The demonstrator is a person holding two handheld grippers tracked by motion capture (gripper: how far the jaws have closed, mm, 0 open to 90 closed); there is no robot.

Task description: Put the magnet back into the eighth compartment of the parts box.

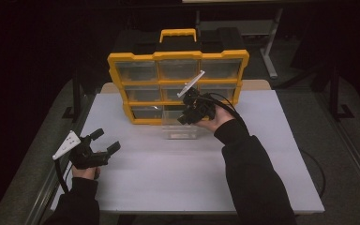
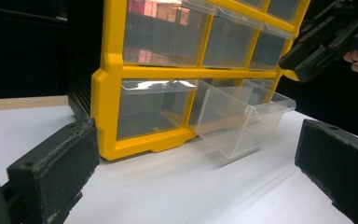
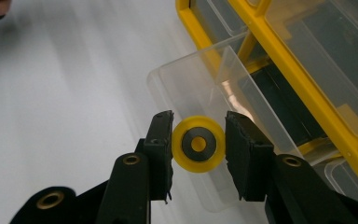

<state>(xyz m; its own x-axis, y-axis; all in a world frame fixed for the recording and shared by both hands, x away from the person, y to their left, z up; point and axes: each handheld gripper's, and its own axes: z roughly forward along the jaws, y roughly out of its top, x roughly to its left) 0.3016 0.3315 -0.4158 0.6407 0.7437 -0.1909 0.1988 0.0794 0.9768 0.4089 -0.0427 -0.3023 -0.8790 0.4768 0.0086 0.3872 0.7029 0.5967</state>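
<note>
White table (image 1: 168, 178), yellow organizer (image 1: 178, 56) at 12 o'clock, bottom drawer (image 3: 205, 88) out. Right gripper (image 3: 198, 144) clenched on yellow wheel (image 3: 198, 144): small, probably light, rigid; rim hold. Left gripper (image 1: 104, 140) released at 8 o'clock.

The white table (image 1: 178, 178) is being lit from above while its surroundings are being left almost black. Pale glare is being thrown back from the clear drawer (image 2: 242, 116) fronts. In the right gripper view, the tabletop is being smeared into soft streaks, and the yellow organizer (image 3: 307, 79) is being rendered slightly soft.
</note>
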